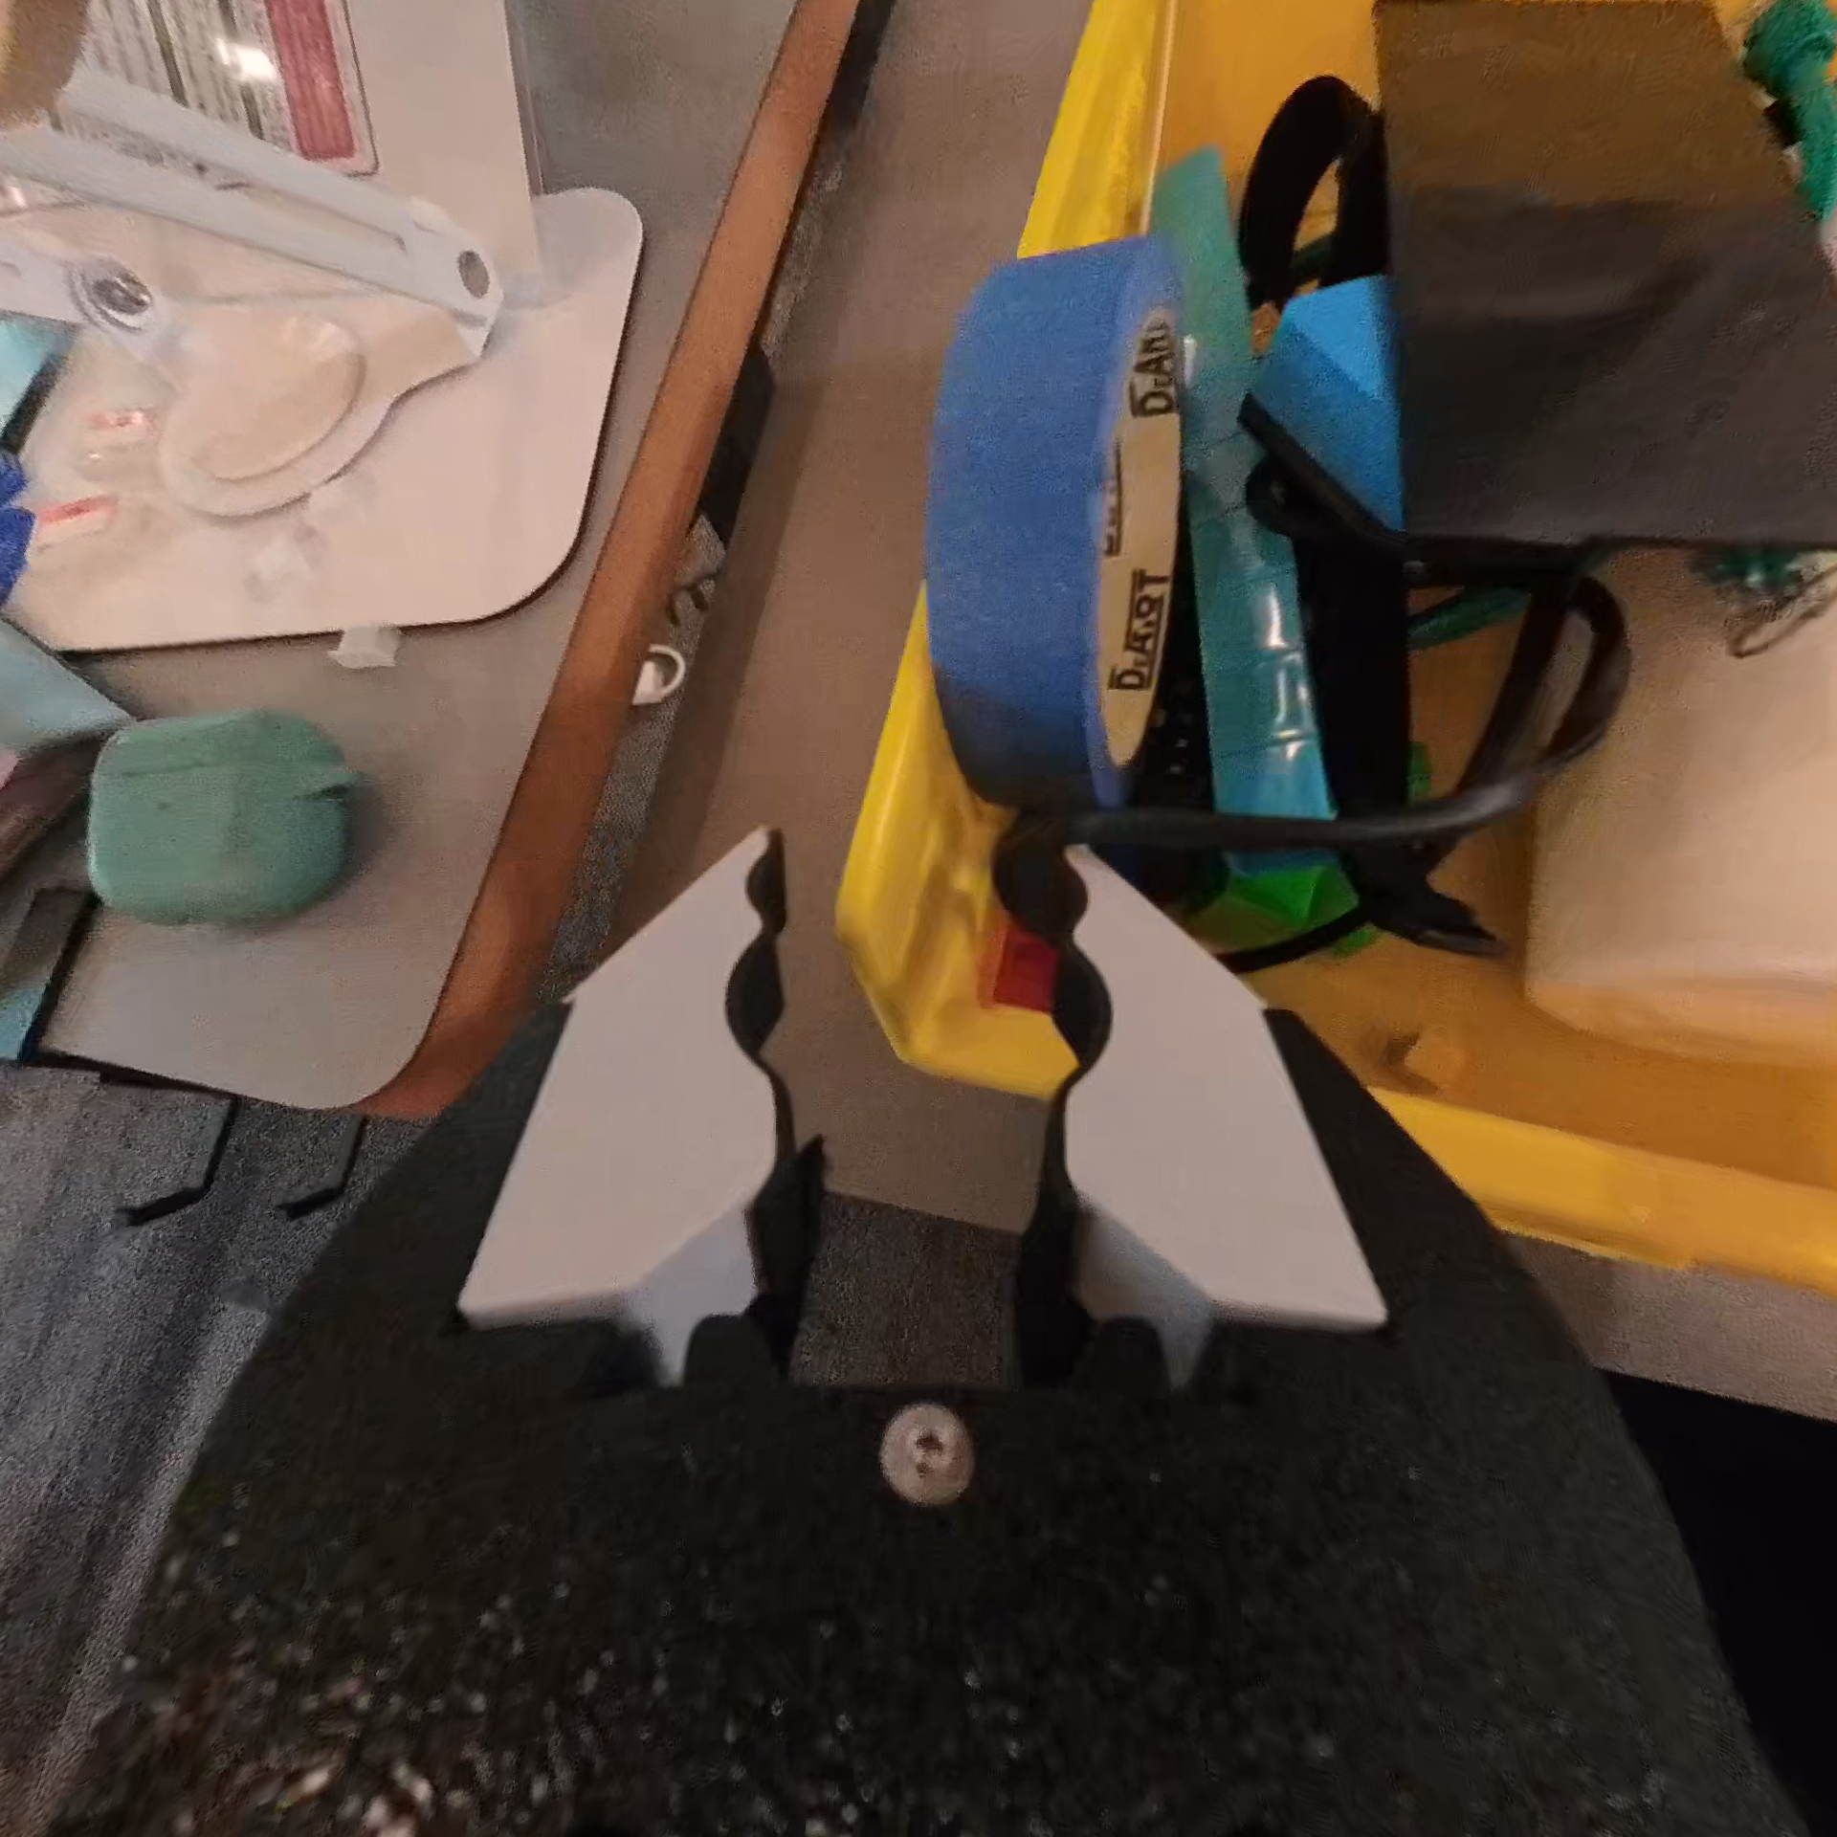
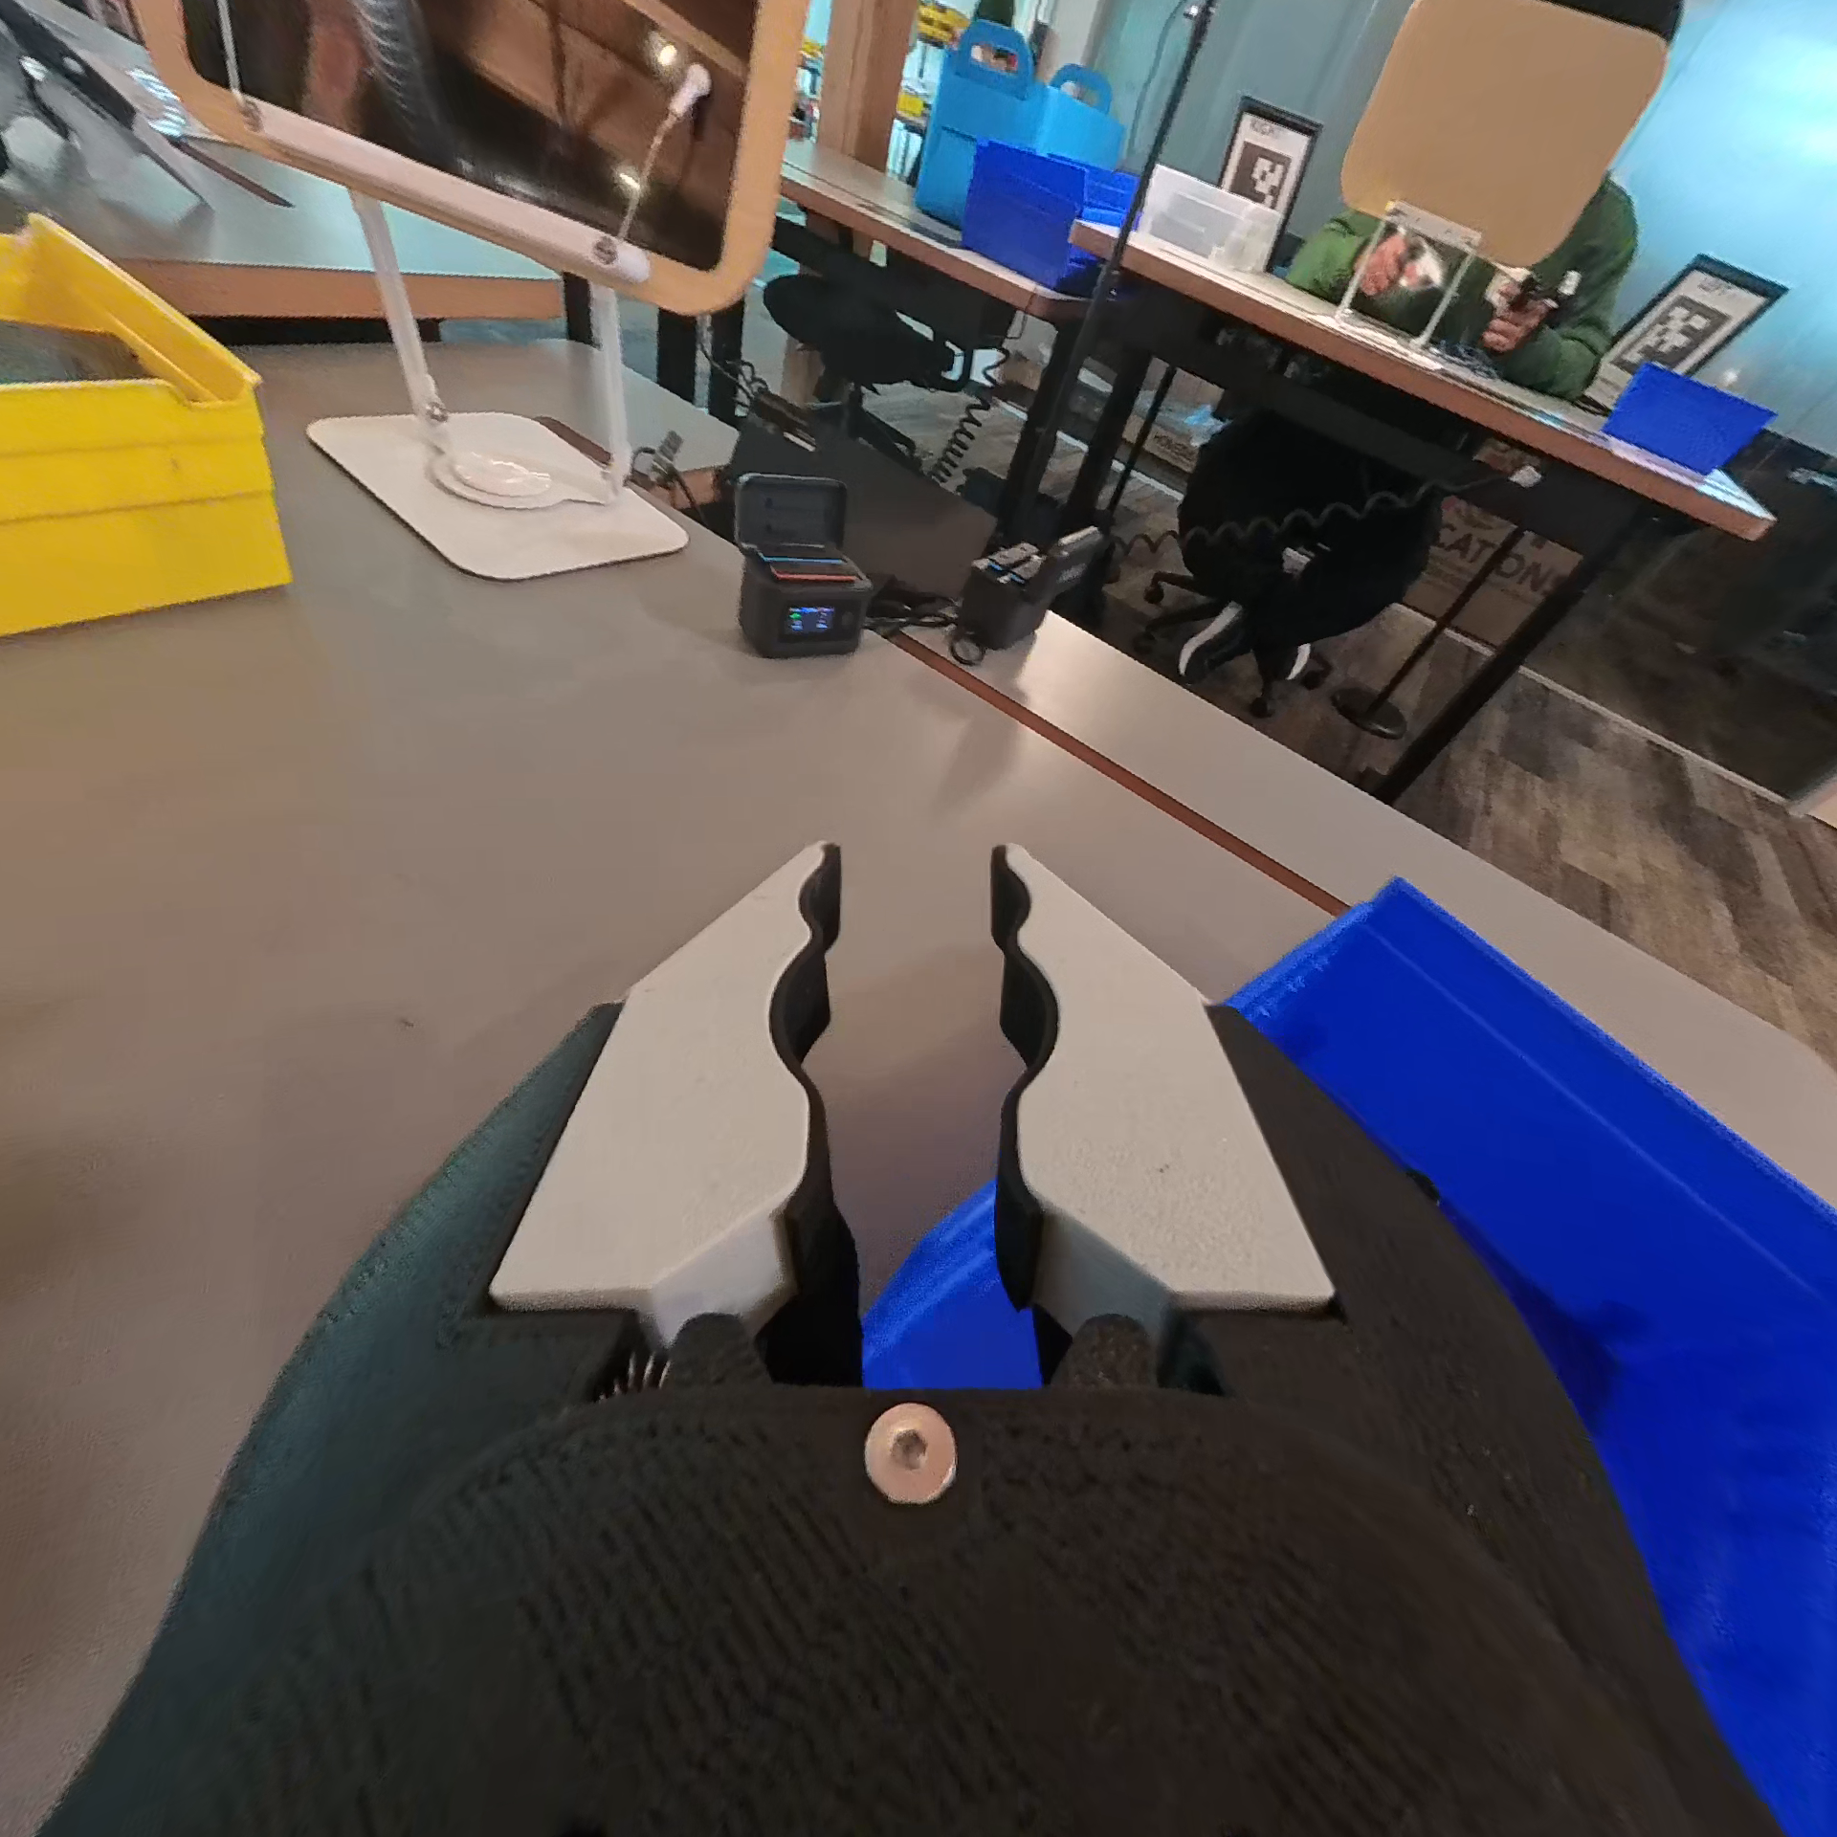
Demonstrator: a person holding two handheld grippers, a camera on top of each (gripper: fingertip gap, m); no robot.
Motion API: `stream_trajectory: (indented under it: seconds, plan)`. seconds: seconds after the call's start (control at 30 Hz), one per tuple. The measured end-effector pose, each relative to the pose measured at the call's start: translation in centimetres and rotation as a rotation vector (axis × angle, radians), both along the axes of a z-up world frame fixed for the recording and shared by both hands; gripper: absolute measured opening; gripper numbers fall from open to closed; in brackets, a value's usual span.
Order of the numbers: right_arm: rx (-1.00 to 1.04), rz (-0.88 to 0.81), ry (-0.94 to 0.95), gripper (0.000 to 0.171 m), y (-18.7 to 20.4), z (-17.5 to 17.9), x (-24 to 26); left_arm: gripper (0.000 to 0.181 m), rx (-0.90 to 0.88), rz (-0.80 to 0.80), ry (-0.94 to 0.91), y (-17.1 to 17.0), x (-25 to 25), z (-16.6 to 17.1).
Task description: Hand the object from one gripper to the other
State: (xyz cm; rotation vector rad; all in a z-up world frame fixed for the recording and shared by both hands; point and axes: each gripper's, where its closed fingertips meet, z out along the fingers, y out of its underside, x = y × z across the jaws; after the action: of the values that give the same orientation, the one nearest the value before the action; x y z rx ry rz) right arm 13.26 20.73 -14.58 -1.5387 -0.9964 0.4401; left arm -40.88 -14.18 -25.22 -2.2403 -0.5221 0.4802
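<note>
In the left wrist view my left gripper is open and empty, held above the near left corner of a yellow bin. The bin holds a roll of blue tape standing on edge, a teal strip, black cables, a dark grey block and a small red piece at the corner. In the right wrist view my right gripper is open and empty, low over the grey table, with a blue bin under and to its right.
The yellow bin also shows at the far left in the right wrist view. A white stand with a wood-framed mirror and a small black charger box sit at the table's far edge. A green case lies left. A seated person is behind. Spacing between my two grippers at the tips: around 65 cm. The green case is about 12 cm from my left fingertips.
</note>
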Motion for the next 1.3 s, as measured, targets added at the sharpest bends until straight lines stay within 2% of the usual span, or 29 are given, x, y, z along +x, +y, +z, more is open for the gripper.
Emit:
stream_trajectory:
  seconds: [0.13, 0.17, 0.3, 0.43, 0.5, 0.67, 0.87, 1.03, 1.17, 1.3]
  plan:
    - [-0.02, 0.076, 0.079, 0.033, -0.9, -0.1, -2.9, 0.082, 0.144, 0.029, -0.016, -1.6, 2.3, 2.0]
    - [-0.014, 0.091, 0.091, 0.035, -1.1, -0.3, -3.8, 0.084, 0.195, 0.041, -0.023, -1.9, 2.9, 2.6]
    - [0.029, 0.117, 0.168, 0.045, -1.1, -1.6, -7.8, 0.086, 0.391, 0.045, 0.02, -2.0, 5.0, 5.7]
    - [0.044, 0.112, 0.436, 0.048, -0.7, -2.0, -11.8, 0.079, 0.442, -0.009, 0.103, -0.8, 6.0, 8.8]
    - [0.094, 0.121, 0.509, 0.045, -0.5, -2.4, -13.7, 0.077, 0.428, -0.061, 0.117, 0.4, 6.5, 9.8]
    - [0.344, 0.153, 0.378, 0.043, 0.5, -4.3, -18.7, 0.079, 0.341, -0.16, 0.122, 3.5, 7.0, 9.6]
    - [0.373, 0.166, 0.382, 0.042, 1.4, -4.1, -23.1, 0.072, 0.356, -0.275, 0.129, 6.5, 7.9, 9.5]
    - [0.366, 0.151, 0.394, 0.039, 1.6, -4.1, -26.3, 0.072, 0.372, -0.376, 0.039, 9.5, 9.3, 8.3]
    - [0.418, 0.198, 0.344, 0.035, 0.4, -4.4, -27.3, 0.076, 0.216, -0.498, 0.098, 10.4, 10.4, 7.1]
    - [0.383, 0.193, 0.36, 0.034, 0.8, -4.6, -27.2, 0.075, -0.116, -0.729, 0.317, 9.9, 11.1, 5.5]
